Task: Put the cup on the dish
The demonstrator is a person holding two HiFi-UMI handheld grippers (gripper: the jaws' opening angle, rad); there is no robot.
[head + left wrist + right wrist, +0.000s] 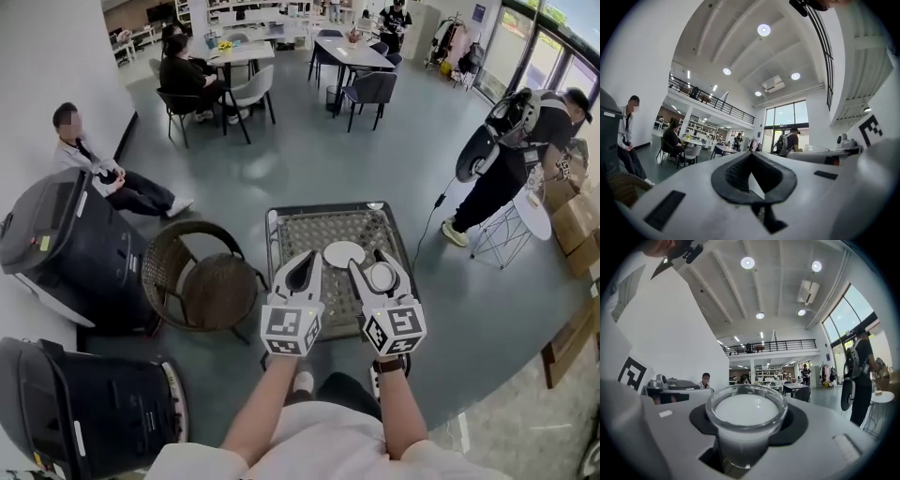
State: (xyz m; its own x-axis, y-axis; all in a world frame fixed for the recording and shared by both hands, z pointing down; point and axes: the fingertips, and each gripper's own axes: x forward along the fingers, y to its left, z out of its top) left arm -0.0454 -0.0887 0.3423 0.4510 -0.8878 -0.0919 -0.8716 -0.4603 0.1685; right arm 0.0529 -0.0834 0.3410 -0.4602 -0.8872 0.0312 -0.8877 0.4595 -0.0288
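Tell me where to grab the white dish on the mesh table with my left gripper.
Take the dish by its near rim, coming low from your side with the left gripper. It lies flat on the table, shallow and handleless, so likely only the thin edge fits between jaws.

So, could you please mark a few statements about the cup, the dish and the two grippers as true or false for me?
1. The right gripper is closed on the cup. True.
2. The cup already stands on the dish. False: the dish is bare, and the cup is held in the jaws, apart from it.
3. The left gripper holds the dish. False: its jaws are together on nothing, and the dish lies on the mesh table.
4. A wicker chair stands left of the table. True.
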